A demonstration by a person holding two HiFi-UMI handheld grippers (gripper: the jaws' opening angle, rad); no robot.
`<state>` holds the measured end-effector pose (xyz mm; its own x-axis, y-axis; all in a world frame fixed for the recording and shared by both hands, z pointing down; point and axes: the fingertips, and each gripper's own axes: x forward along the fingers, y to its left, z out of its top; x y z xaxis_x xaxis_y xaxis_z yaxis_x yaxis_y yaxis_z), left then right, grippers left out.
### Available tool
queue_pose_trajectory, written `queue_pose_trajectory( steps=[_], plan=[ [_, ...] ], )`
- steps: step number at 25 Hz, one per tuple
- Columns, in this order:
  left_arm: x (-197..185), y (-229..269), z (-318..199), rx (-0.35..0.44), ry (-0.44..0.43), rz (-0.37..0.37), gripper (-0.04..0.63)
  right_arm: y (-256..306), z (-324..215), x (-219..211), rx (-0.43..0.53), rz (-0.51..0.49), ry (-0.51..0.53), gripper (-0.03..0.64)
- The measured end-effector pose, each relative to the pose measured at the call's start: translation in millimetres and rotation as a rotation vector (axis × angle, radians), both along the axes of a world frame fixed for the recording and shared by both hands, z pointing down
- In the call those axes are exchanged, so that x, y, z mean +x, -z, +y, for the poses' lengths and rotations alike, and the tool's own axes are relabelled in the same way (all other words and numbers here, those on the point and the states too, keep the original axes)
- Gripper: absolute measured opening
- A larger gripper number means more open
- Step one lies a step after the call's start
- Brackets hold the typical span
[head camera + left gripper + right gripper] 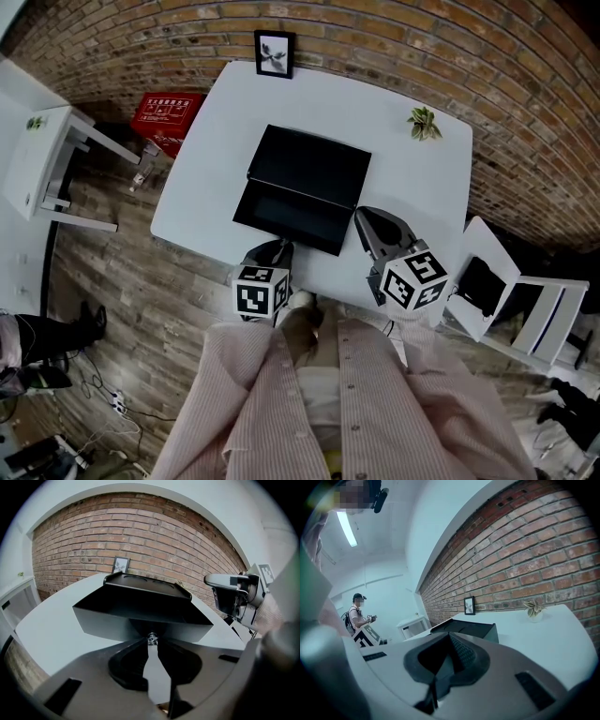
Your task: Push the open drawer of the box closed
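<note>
Head view: seen from steeply above, a white worktop stands against a brick wall. A black box lies at the centre of the frame. Its drawer is pulled out toward the lower edge of the frame. The left gripper points at the drawer's front from just below it. The right gripper sits lower right of the box, beside the drawer's right corner. A small picture frame leans at the top edge of the worktop, and a potted plant stands at its upper right. A red case rests on the floor at upper left.

Left gripper view: only this view shows a small shiny knob on the drawer's grey front, mid-frame. The left fingers have their tips drawn together and pinch that knob. The right gripper shows at the right edge of the frame, apart from the box.

Right gripper view: the right fingers are pressed together with nothing between them. The box lies beyond them at mid-frame. Only this view shows a distant person at the left and a white side table past the box.
</note>
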<state>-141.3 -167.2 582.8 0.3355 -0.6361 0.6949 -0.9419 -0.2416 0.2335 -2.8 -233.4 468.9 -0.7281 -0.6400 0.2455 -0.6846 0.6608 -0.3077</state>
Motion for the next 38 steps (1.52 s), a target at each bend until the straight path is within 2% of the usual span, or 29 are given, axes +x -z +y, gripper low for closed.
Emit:
queue_pose_trajectory(
  steps=[38],
  plan=[
    [10, -4, -51, 0.008, -0.042, 0.016, 0.060, -8, -25, 13, -0.018, 0.016, -0.064, 0.003]
  ],
)
